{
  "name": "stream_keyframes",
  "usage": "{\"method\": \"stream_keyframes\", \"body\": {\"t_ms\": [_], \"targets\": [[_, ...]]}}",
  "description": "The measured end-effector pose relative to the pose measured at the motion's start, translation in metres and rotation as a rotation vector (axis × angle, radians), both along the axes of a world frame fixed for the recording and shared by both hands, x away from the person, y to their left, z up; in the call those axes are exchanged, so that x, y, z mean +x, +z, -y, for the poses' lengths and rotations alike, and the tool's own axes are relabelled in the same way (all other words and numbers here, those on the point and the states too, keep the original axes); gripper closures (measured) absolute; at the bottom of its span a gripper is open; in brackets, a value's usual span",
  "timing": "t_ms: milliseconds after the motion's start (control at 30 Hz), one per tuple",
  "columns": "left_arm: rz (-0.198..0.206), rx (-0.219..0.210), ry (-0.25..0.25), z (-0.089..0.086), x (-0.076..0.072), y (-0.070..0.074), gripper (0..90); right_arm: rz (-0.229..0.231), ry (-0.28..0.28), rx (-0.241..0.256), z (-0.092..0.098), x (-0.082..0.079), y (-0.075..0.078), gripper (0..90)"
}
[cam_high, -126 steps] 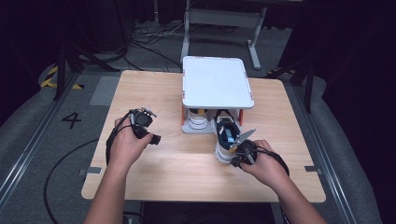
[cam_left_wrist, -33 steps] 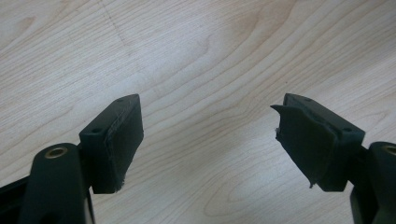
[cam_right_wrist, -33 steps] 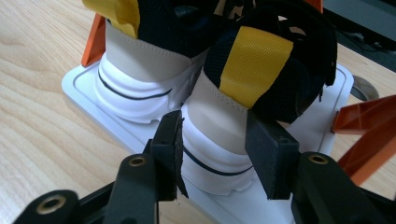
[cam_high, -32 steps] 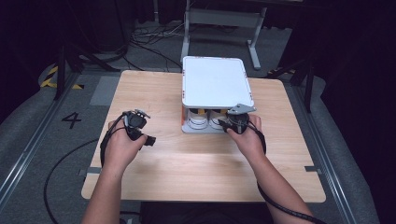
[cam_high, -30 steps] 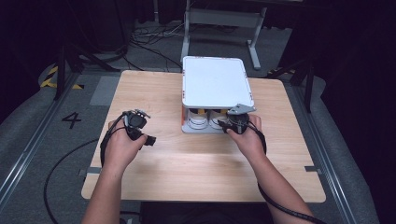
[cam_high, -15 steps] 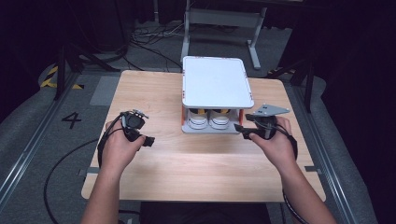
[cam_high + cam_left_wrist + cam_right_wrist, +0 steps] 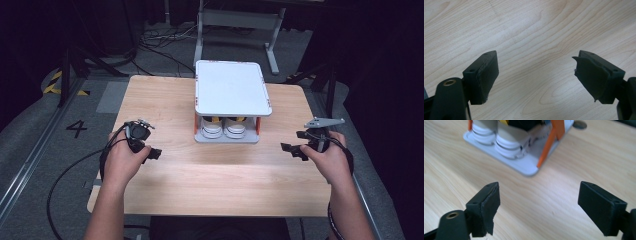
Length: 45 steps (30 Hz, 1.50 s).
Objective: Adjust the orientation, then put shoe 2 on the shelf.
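We see the right gripper with its matte black jaws spread wide, holding nothing, above the pale grained wooden table. Ahead of it and to its left stands the two-tier white plastic rack with orange posts; a pair of white rubber-toed sneakers sits on its lower shelf. The left gripper, jaws likewise apart and empty, sits well left of the rack.

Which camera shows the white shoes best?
The right gripper view: the pair of white rubber-toed shoes sits close, toes forward, on the grey shelf's bottom tray. The high view shows the shoes small, half hidden beneath the top board. The left gripper view faces bare wood.
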<state>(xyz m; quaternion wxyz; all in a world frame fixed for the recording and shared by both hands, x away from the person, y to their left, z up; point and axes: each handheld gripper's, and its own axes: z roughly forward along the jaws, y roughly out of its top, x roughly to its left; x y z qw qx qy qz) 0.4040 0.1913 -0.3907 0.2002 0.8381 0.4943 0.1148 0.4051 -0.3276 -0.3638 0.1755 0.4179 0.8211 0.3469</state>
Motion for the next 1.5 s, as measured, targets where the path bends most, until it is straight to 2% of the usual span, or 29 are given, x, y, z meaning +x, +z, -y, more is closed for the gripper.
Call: {"method": "stream_keyframes", "body": {"t_ms": [33, 100, 200, 367, 500, 567, 633, 733, 833, 933, 967, 1000, 1067, 1233, 1333, 1400, 1433, 1500], "targets": [[0.002, 0.008, -0.003, -0.001, 0.001, -0.001, 19.2, 0.000, 0.000, 0.000, 0.000, 0.000, 0.000, 18.2], [-0.006, 0.002, 0.002, -0.001, 0.002, -0.002, 19.1, -0.029, -0.001, -0.016, 0.013, 0.001, -0.006, 17.5], [-0.011, 0.009, -0.009, -0.002, 0.003, -0.005, 19.1, -0.045, -0.018, -0.033, 0.029, 0.002, -0.015, 17.4], [-0.011, 0.003, -0.010, 0.000, 0.004, -0.005, 19.1, -0.089, -0.056, -0.040, 0.049, 0.006, -0.034, 18.3], [-0.018, 0.009, 0.000, -0.001, 0.008, -0.008, 19.1, -0.136, -0.078, -0.026, 0.061, 0.009, -0.051, 17.8], [-0.023, 0.007, 0.005, -0.002, 0.009, -0.010, 19.1, -0.123, -0.085, -0.038, 0.066, 0.012, -0.058, 17.7], [-0.018, 0.008, 0.006, -0.003, 0.011, -0.014, 19.0, -0.136, -0.090, -0.024, 0.071, 0.014, -0.066, 17.7], [-0.035, 0.035, 0.022, -0.006, 0.013, -0.021, 19.1, -0.123, -0.093, -0.022, 0.077, 0.018, -0.076, 18.0], [-0.024, 0.055, 0.023, -0.009, 0.016, -0.028, 18.9, -0.092, -0.083, -0.010, 0.080, 0.023, -0.086, 18.2], [0.003, 0.038, 0.027, -0.010, 0.020, -0.035, 18.8, -0.074, -0.062, 0.009, 0.080, 0.028, -0.096, 18.4], [0.023, 0.022, 0.040, -0.012, 0.022, -0.038, 18.8, -0.069, -0.059, 0.018, 0.079, 0.030, -0.100, 18.4], [0.030, 0.026, 0.053, -0.013, 0.023, -0.041, 18.7, -0.057, -0.052, 0.023, 0.078, 0.032, -0.103, 18.4], [0.030, 0.043, 0.063, -0.016, 0.025, -0.046, 18.8, -0.047, -0.042, 0.022, 0.076, 0.034, -0.108, 18.2], [0.036, 0.024, 0.082, -0.020, 0.027, -0.052, 18.8, -0.021, -0.030, 0.030, 0.072, 0.040, -0.117, 16.7], [0.054, 0.008, 0.081, -0.020, 0.028, -0.054, 18.9, -0.006, -0.043, 0.035, 0.070, 0.044, -0.121, 16.5], [0.101, -0.027, 0.090, -0.022, 0.029, -0.057, 18.8, 0.012, -0.063, 0.023, 0.068, 0.047, -0.123, 15.6], [0.119, -0.029, 0.095, -0.023, 0.029, -0.058, 18.8, 0.017, -0.072, 0.025, 0.067, 0.048, -0.123, 15.5], [0.128, -0.019, 0.096, -0.025, 0.030, -0.061, 18.9, 0.018, -0.093, 0.024, 0.065, 0.050, -0.124, 14.7]]}}
